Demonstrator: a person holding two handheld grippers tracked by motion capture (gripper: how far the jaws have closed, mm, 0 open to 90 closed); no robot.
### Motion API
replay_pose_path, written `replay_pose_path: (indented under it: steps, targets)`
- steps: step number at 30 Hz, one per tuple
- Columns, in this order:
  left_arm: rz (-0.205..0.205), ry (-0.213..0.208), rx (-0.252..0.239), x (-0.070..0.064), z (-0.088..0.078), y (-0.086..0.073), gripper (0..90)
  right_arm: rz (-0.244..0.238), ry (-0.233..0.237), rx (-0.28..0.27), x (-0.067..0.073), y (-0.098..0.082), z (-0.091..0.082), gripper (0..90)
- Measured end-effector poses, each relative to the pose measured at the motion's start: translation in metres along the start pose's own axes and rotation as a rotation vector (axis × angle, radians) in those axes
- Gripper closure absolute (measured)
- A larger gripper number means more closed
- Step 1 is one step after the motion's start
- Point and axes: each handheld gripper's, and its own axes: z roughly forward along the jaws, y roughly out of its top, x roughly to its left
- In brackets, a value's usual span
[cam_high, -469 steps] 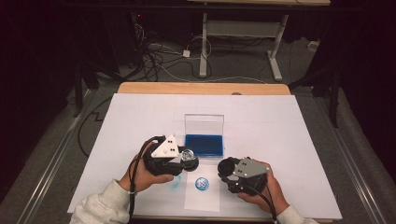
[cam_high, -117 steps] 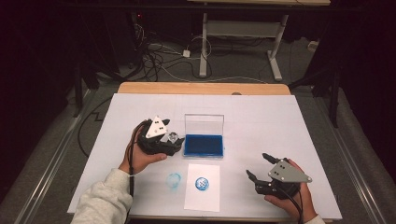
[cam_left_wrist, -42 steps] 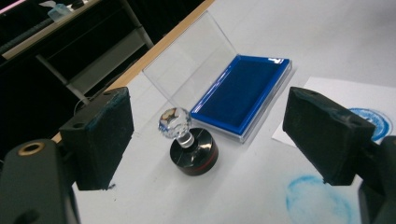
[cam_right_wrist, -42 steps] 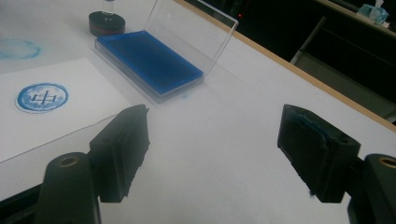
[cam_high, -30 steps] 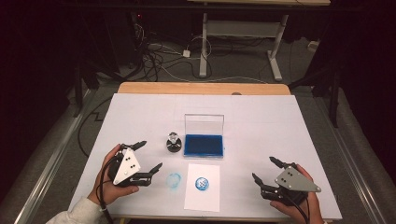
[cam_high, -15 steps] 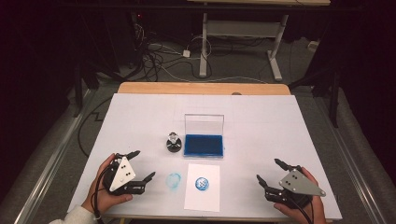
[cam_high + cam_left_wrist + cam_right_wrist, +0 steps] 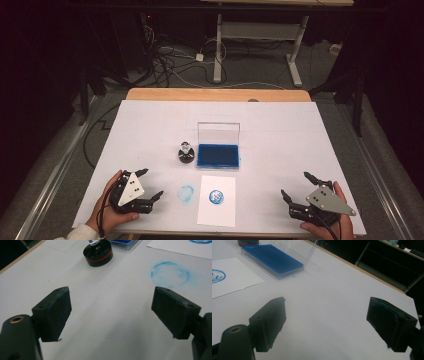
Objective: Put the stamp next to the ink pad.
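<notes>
Both claws spread, empty: left gripper (image 7: 150,184) at table's 7 o'clock, right gripper (image 7: 296,190), jaws just opened, at 5. Stamp (image 7: 186,153) parked upright beside pad (image 7: 218,155); keep hands off the wet print (image 7: 216,196).

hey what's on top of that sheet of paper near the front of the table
On the sheet of paper there is one round blue stamp print, near its middle. The other blue ring lies beside it, on the table cover. What is under the sheet stays covered.
</notes>
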Motion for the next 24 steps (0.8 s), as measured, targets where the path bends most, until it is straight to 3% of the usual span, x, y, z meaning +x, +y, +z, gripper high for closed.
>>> replay_pose_path:
  steps: [6,15,24]
  targets:
    - [-0.011,0.002,-0.011,-0.0005,-0.0005,0.0006,16.1,0.007,-0.008,-0.005,0.0014,-0.0013,0.002,15.7]
    - [0.008,-0.008,-0.024,-0.0031,-0.0019,0.0031,16.1,-0.016,-0.008,0.001,0.0082,-0.0006,0.0002,15.7]
    - [0.022,-0.006,-0.024,-0.0032,-0.0015,0.0057,16.1,-0.005,-0.018,0.002,0.0071,-0.0016,0.0003,15.7]
